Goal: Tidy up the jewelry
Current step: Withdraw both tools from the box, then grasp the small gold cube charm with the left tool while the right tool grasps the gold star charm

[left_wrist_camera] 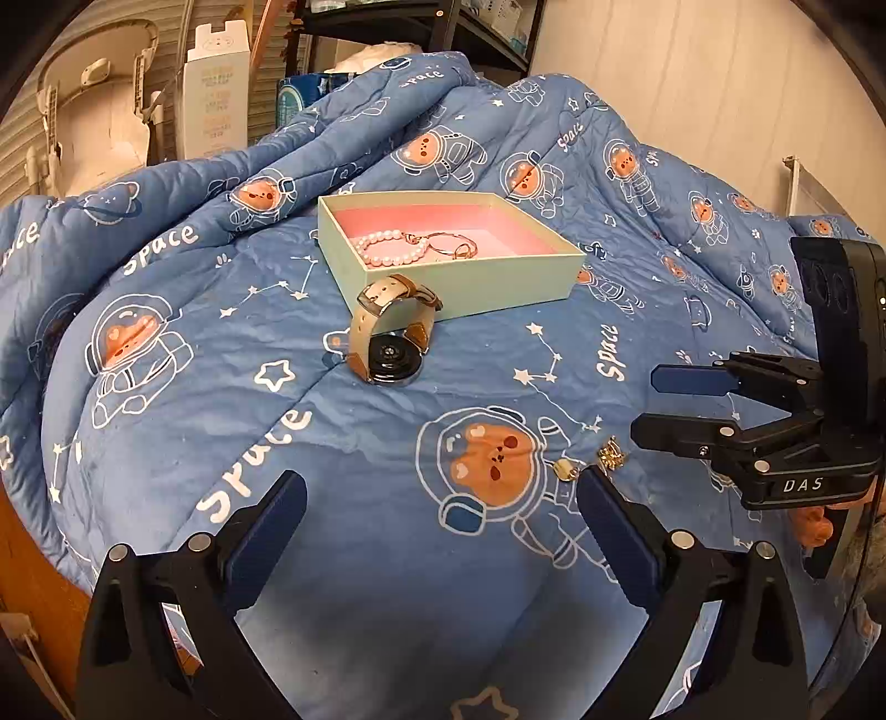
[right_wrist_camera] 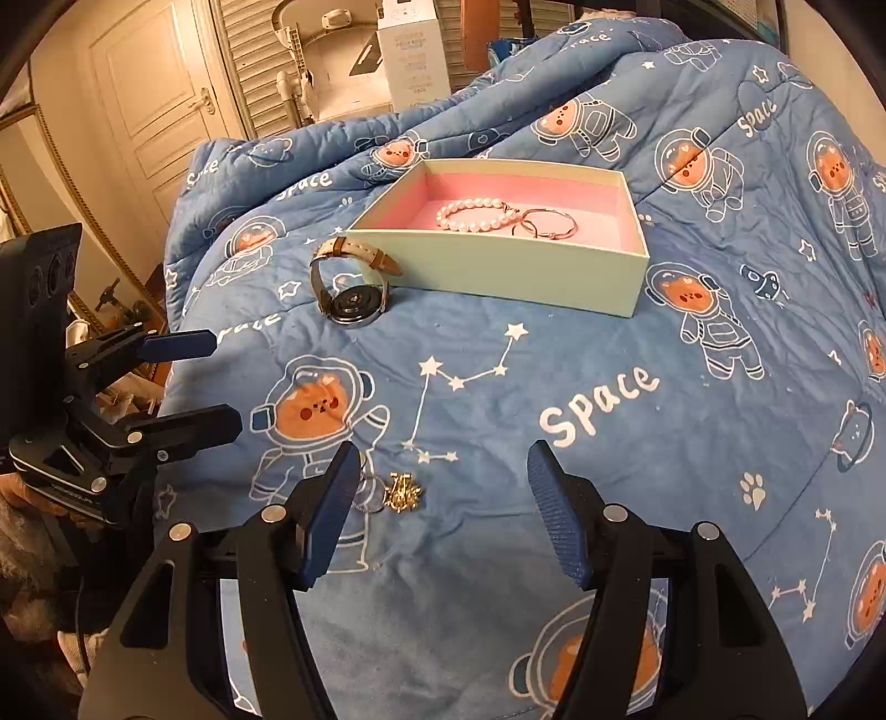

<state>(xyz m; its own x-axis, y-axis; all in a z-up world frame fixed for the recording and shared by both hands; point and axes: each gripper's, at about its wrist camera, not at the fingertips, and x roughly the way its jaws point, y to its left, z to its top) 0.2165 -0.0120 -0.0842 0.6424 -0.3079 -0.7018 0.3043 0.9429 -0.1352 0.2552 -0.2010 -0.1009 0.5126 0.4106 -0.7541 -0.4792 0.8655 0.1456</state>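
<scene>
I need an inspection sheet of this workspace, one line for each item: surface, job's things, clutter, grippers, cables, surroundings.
Surface: blue quilt with space-bear print, wrinkled.
Job's things: open box with pink lining holds a pearl bracelet and a thin bangle; watch lies on the quilt against the box's front wall; gold necklace lies bunched on the quilt, near the right gripper's inner finger.
Clutter: nothing seen on the quilt.
Grippers: left gripper open, empty; right gripper open, empty, above the quilt.
Cables: a dark cable beneath the left gripper.
Surroundings: white door, slatted shutter, white carton, dark shelves.
</scene>
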